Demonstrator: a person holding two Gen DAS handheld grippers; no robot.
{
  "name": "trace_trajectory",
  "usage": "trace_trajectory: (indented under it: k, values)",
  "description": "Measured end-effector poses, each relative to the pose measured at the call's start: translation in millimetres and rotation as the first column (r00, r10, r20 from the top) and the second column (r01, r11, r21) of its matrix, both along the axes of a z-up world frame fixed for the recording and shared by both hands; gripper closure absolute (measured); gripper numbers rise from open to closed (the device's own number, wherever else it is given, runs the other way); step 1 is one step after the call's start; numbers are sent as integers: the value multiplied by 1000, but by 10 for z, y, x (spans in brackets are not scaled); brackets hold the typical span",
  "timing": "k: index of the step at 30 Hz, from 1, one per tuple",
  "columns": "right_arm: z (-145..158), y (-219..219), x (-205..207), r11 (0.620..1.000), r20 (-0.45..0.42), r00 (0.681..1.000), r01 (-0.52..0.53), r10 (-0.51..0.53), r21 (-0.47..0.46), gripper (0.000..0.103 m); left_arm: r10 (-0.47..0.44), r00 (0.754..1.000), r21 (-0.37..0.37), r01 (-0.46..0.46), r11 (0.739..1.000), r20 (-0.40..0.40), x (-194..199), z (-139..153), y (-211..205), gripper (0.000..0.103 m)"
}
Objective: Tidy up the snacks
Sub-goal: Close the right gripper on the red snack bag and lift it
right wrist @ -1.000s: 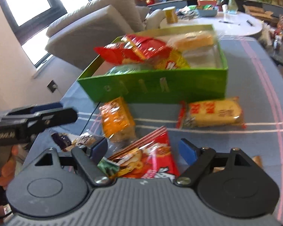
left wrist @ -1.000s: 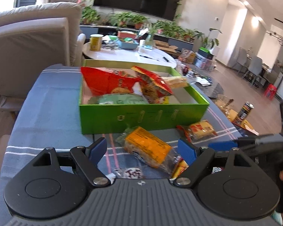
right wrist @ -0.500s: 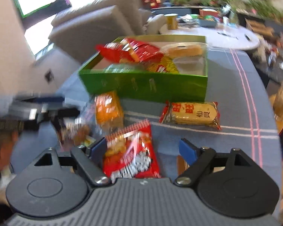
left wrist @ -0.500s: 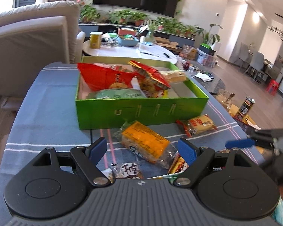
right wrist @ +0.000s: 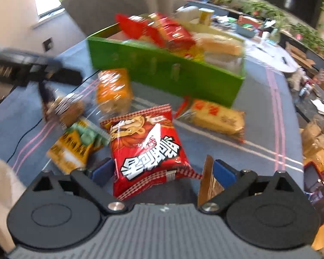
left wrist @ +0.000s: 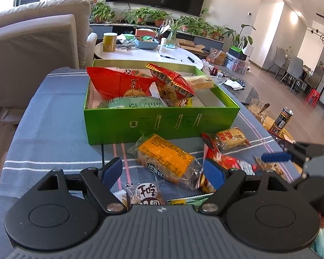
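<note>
The green box [left wrist: 162, 127] on the blue striped cloth holds red bags, a green pack and a yellow cake. In front of it lie an orange pack [left wrist: 166, 157], a yellow cracker pack [left wrist: 231, 138] and a red bag [right wrist: 146, 149]. My left gripper [left wrist: 162, 171] hovers open just short of the orange pack, with nothing pressed between its fingers. My right gripper [right wrist: 163, 170] points down at the red bag. Its jaws are opening, and the bag lies on the cloth between them, clear of the right pad [right wrist: 223, 170]. The right wrist view is blurred.
A green-and-yellow pack [right wrist: 75, 146] and a brown round-label snack [left wrist: 146, 194] lie near the front edge. A grey sofa [left wrist: 32, 49] stands left of the table. Behind it is a white table [left wrist: 144, 54] with clutter. A can [left wrist: 280, 118] stands on the floor at right.
The right gripper has rolled and tipped toward the red bag, and its jaws have spread wider around it. The left gripper has hardly moved.
</note>
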State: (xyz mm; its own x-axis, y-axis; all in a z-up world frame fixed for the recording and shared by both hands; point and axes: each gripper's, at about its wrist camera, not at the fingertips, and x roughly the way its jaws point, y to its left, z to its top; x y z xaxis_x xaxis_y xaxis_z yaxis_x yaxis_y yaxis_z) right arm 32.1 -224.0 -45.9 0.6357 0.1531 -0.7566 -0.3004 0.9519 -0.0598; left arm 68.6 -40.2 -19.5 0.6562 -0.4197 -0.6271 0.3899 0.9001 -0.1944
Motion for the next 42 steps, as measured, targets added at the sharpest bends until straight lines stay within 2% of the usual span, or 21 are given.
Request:
trace_trajectory:
  k: [8, 16, 18, 20, 23, 33, 36, 38, 42]
  values:
    - [44, -199, 133, 983, 59, 985, 158, -164, 95, 11, -35, 999, 8, 35, 999, -6, -28, -24, -88, 23]
    - [122, -290, 99, 962, 38, 983, 167, -180, 215, 11, -76, 997, 5, 76, 997, -6, -5, -35, -226, 23]
    - [120, -326, 115, 949, 15, 981, 181, -191, 259, 11, -90, 996, -4, 90, 996, 5, 6, -19, -249, 25]
    - [115, -354, 113, 937, -8, 981, 190, -196, 293, 11, -109, 994, -16, 109, 994, 11, 4, -11, -263, 31]
    - [109, -383, 116, 921, -36, 980, 196, -195, 336, 11, -149, 989, -31, 148, 989, -19, 17, -42, -289, 38]
    - [13, -369, 188, 913, -84, 974, 226, -209, 339, 11, -246, 966, 13, 248, 969, -80, 85, -236, -545, 38]
    - [13, -369, 237, 915, -84, 974, 227, -211, 334, 11, -256, 964, 39, 260, 965, -76, 97, -274, -617, 34]
    - [3, -378, 280, 915, -89, 973, 229, -212, 333, 11, -259, 963, 51, 263, 964, -73, 117, -275, -661, 24]
    - [-16, -443, 336, 907, -94, 969, 245, -227, 343, 11, -248, 967, 79, 253, 964, -65, 151, -279, -722, 23]
